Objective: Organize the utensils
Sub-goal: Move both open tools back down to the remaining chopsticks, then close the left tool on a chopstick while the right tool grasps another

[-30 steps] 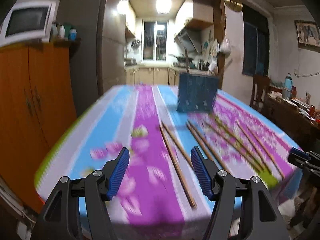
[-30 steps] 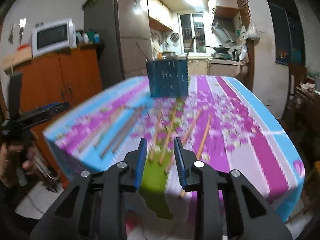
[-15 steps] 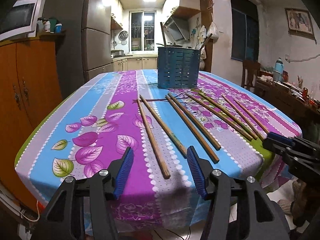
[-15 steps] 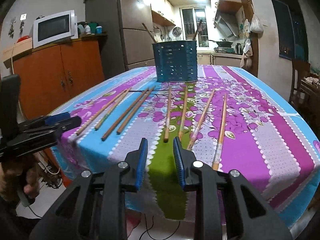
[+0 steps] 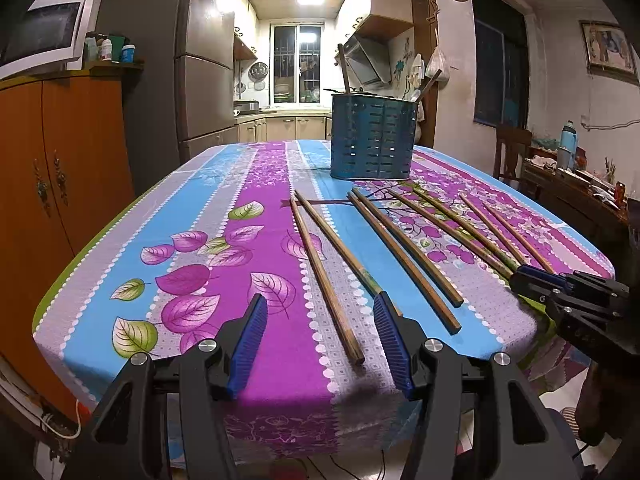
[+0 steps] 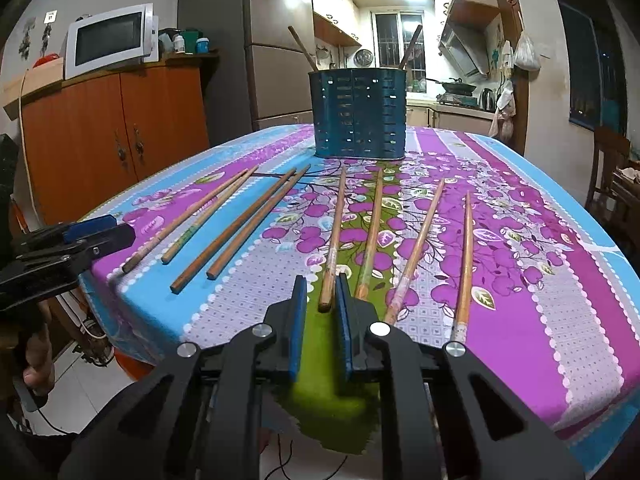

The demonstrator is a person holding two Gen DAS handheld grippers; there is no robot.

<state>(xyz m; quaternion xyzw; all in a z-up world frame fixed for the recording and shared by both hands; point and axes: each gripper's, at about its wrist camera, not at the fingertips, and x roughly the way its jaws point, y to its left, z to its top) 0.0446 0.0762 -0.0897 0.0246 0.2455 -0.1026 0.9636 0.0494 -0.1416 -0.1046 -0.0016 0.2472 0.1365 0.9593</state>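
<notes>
Several wooden chopsticks (image 5: 326,276) (image 6: 334,236) lie side by side on the flowered tablecloth. A dark blue slotted utensil holder (image 5: 373,138) (image 6: 360,114) stands behind them with two sticks in it. My left gripper (image 5: 320,310) is open and empty at the near table edge, its jaws either side of the leftmost chopstick's near end. My right gripper (image 6: 321,289) is open with a narrow gap, and a chopstick's near end lies just beyond its fingertips. Each gripper shows in the other's view, the right one (image 5: 560,292) and the left one (image 6: 76,240).
The table (image 5: 200,216) is covered in a blue, purple and green cloth. An orange cabinet (image 6: 120,136) with a microwave (image 6: 108,42) stands to the left, a fridge (image 5: 200,80) behind it. A chair and a cluttered side table (image 5: 568,176) are on the right.
Both grippers have moved closer to the table's near edge and the chopstick ends. The views were blurred a second ago and are steady now. The jaw openings look unchanged.
</notes>
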